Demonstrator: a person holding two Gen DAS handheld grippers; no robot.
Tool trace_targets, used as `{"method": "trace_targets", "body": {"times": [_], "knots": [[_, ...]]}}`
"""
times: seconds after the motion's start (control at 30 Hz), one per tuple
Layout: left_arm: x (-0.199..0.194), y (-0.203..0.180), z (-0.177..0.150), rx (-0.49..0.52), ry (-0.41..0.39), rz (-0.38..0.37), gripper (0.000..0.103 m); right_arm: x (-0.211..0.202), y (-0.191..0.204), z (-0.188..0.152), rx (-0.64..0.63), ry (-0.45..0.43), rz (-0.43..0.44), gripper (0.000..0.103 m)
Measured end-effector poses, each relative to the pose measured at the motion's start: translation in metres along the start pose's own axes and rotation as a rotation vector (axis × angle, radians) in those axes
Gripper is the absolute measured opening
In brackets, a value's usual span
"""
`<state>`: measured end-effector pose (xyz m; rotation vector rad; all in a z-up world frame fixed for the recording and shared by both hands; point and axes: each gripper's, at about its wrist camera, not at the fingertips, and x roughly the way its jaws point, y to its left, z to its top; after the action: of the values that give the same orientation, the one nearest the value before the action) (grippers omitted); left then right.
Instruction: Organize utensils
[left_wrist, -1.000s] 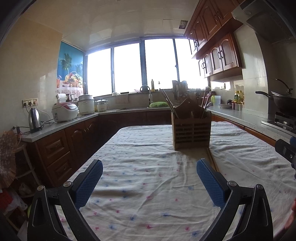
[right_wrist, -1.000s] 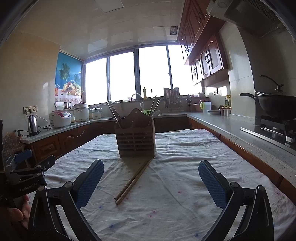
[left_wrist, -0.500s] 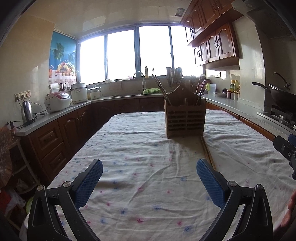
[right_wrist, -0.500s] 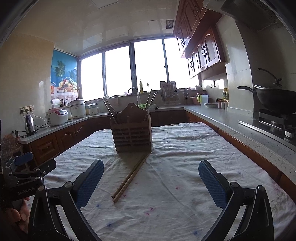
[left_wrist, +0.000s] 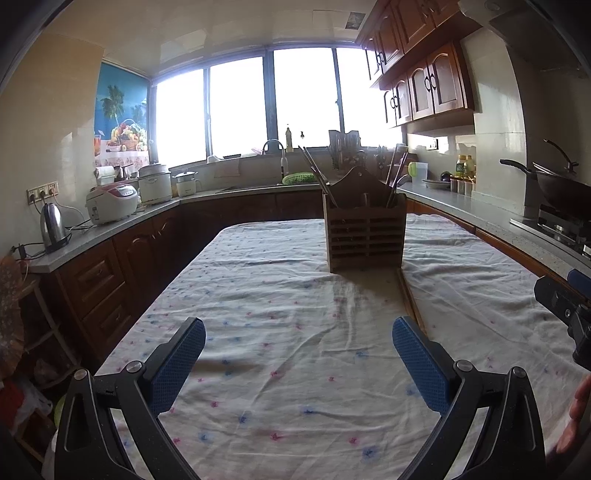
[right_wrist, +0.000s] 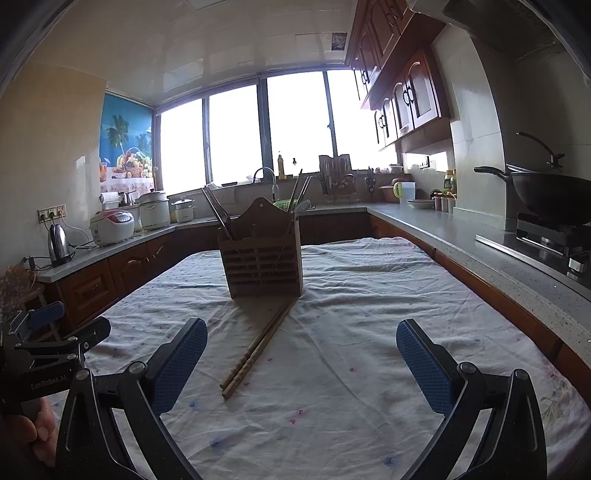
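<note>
Kitchen, wooden cabinets, bright window wall; work surface is a bench (left_wrist: 280, 332) draped in a white cloth with small pink and blue dots.

Left wrist view: left tool (left_wrist: 299, 341) hovers over bare cloth, jaws spread wide, nothing between the blue pads. Wooden utensil holder (left_wrist: 365, 236) stands upright ahead, toward the far end of the bench, with several chopsticks and utensils already leaning in its compartments. A thin stick edge of the loose chopsticks (left_wrist: 410, 299) runs from the holder's right corner toward the camera. Part of the right tool shows at the frame's right edge.

Right wrist view: right tool (right_wrist: 301, 352) also wide open and empty, low over the cloth. The pair of chopsticks (right_wrist: 258, 345) lies flat, side by side, far tips touching the holder's (right_wrist: 260, 258) base, near ends closer to the left pad.

Judgement: partly done; this pair not yet picked up or slotted.
</note>
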<state>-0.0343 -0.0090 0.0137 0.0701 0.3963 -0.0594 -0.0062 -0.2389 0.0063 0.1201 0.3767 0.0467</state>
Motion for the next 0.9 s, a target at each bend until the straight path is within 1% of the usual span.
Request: {"method": "trace_targets", "body": {"times": [0.9], "knots": [[-0.003, 0.003, 0.002, -0.017, 0.005, 0.002, 0.102, 0.001, 0.011, 0.005, -0.013, 0.027, 0.007, 0.103]]}}
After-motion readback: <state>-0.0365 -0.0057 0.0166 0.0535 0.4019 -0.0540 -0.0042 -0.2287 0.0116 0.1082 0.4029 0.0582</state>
